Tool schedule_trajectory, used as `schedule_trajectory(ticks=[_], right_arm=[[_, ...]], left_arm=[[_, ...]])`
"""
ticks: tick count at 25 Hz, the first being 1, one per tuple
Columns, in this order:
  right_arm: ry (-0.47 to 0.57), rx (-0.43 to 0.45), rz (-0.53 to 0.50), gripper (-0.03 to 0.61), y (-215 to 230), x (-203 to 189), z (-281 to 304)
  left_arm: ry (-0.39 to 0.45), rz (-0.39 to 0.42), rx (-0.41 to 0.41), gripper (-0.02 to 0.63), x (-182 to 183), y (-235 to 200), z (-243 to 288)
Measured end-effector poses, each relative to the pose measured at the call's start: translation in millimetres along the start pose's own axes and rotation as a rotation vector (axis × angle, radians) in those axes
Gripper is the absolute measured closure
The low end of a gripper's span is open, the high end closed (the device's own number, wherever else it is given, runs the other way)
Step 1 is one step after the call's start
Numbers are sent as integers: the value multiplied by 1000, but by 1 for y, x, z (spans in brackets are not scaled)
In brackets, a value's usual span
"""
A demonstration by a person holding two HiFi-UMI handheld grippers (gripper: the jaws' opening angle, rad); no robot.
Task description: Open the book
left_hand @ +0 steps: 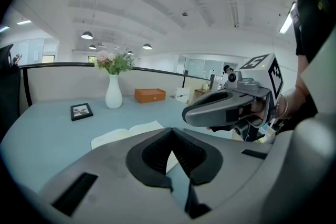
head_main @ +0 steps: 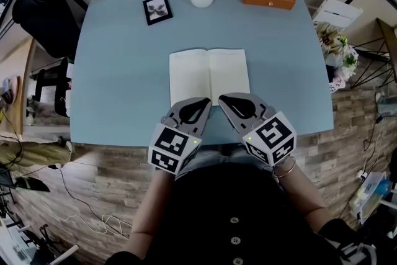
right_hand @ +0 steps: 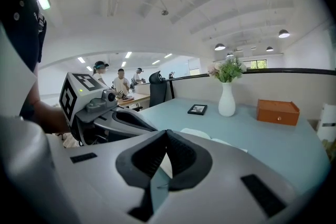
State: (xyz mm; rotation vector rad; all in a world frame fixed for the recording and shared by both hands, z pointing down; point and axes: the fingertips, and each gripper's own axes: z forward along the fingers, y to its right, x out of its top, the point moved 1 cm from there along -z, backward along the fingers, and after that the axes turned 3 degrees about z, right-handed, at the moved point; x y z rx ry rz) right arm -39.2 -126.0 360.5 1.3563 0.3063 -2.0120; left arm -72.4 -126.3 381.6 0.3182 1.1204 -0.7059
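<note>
The book lies already spread open on the blue table, pages up, its spine running straight away from the person. Both grippers hang just at its near edge, side by side: the left gripper before the left page, the right gripper before the right, neither clearly nearer. Each has its jaws pressed together on nothing. To my eye the opening looks done, with nothing left to lift

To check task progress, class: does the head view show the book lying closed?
No, the book lies open on the blue table, two blank pages facing up.
</note>
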Motion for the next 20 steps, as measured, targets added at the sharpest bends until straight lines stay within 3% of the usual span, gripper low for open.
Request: schedule_trajectory(ticks=[20], right_arm=[[-129,76,-147,578,-10,-9,-5]], left_arm=[[5,4,23,603,-4,-7,-5]])
